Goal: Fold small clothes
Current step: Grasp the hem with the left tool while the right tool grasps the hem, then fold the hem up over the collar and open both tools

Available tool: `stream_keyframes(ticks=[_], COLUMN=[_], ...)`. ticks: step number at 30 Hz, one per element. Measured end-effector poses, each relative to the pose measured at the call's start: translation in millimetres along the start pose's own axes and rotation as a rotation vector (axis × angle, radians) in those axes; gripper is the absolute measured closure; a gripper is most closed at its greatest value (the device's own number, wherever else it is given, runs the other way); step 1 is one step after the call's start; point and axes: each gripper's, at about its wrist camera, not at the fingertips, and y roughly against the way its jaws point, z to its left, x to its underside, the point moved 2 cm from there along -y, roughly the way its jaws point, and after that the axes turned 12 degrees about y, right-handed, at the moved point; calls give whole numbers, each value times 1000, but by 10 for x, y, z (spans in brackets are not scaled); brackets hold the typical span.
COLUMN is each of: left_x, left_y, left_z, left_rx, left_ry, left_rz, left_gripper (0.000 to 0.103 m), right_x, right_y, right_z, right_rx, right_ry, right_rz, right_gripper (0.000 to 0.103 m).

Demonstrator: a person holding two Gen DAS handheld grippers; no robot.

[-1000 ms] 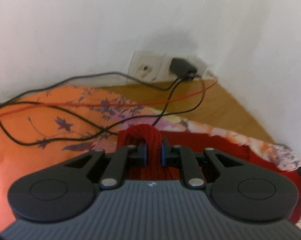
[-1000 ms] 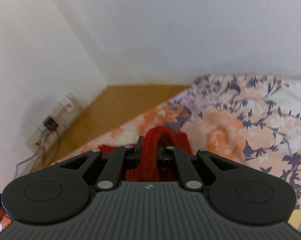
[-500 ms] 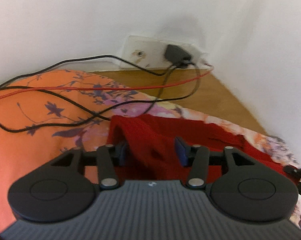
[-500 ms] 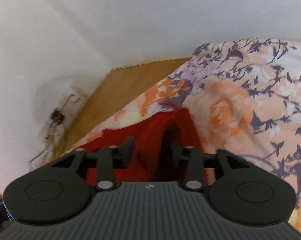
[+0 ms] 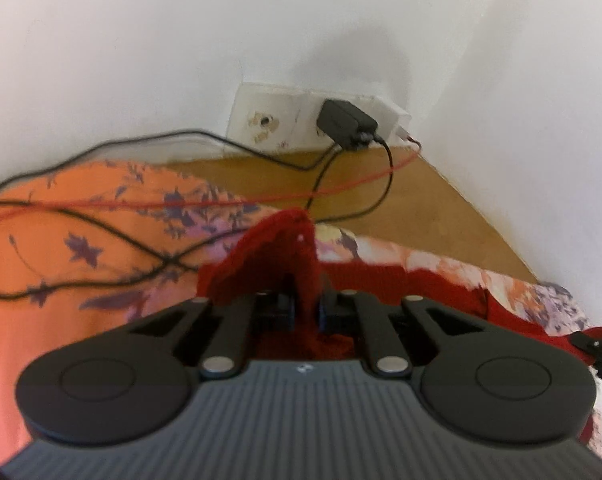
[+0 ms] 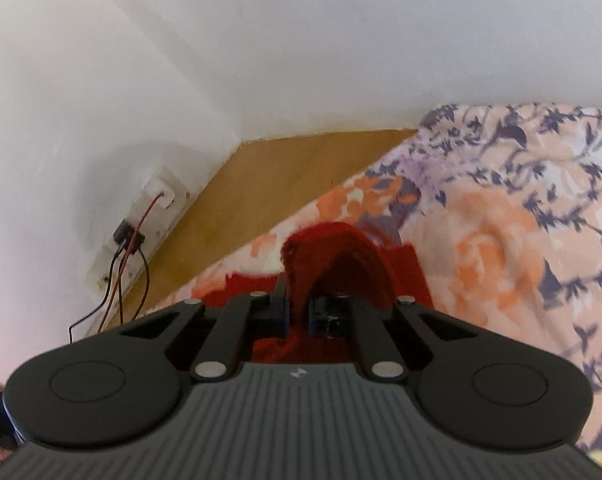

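A red knitted garment (image 5: 401, 280) lies on a floral bedsheet (image 5: 81, 248), stretching right from my left gripper (image 5: 306, 305). That gripper is shut on a raised fold of the knit, which peaks just ahead of the fingers. In the right wrist view the same red garment (image 6: 405, 268) lies on the sheet (image 6: 501, 240). My right gripper (image 6: 299, 312) is shut on an arched fold of it that stands up over the fingertips. The rest of the garment is hidden under both gripper bodies.
Black and red cables (image 5: 149, 216) trail across the sheet to a wall socket with a black plug (image 5: 345, 122). A strip of wooden floor (image 5: 421, 200) separates the bed from the white walls in the corner. A dark part (image 5: 597, 344) shows at the right edge.
Half a second ago both grippers stood open over the flat knit. Both have since shut on it and lifted a fold each.
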Motion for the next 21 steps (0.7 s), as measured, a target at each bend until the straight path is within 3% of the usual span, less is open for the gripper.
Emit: stream_keyframes(ticks=[4,6,8,9,11,14,21], left_x=[-61,-72,-71,-70,-73,-67,52], left_y=[-90,-99,-80,-63,-30,16,83], left_z=[-57,-87,-120,-136,-168,-200,-171], left_rx=[-35,-40,-50,-57,-54,-58,-82], left_ry=[-18,-30,-51,-68,-109,-147,-161], left_rz=[5,2,-26,-42,-57,-57,-3], left_gripper=[88,70,52,48,47,47,47], right_x=[-83,-85,-69,-56,-35,-44,-14], right_y=[-197,-280,-336,-345,-334,-250,54], right_z=[11,23,26,27,32,64,51], right_rx=[34,50,55,48,41,58,82], right_ry=[1,13,20,22,30,63,125], right_rz=[7,24,34,27,14,-19,-54], right_gripper=[93,90,79,74,53,40,38])
